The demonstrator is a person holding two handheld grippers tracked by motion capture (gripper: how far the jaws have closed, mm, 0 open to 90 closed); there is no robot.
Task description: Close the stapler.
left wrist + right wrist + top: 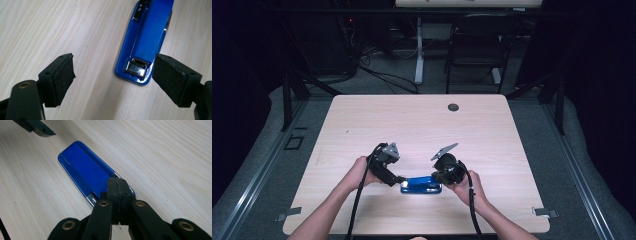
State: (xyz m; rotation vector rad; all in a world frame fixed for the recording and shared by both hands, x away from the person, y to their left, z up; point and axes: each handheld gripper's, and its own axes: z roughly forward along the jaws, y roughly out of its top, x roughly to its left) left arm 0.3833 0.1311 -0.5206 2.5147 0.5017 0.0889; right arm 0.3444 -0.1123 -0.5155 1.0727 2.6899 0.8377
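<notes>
A blue stapler [421,184] lies flat on the light wood table [412,120], near its front edge, between my two grippers. My left gripper [399,179] is at the stapler's left end, and its jaws stand wide open. In the left gripper view [113,65] the stapler's metal-tipped end [137,67] lies just inside the right-hand pad [172,77], with no contact visible. My right gripper [439,177] is at the stapler's other end. Its pads are shut together [119,185] with nothing between them, their tips over the stapler's [87,171] near end.
A round cable hole [453,107] sits at the table's far edge. Beyond the table are a dark chair [477,40], a white desk leg [418,50] and cables [382,75] on the floor. One jaw of the left gripper [37,127] shows at the top left of the right gripper view.
</notes>
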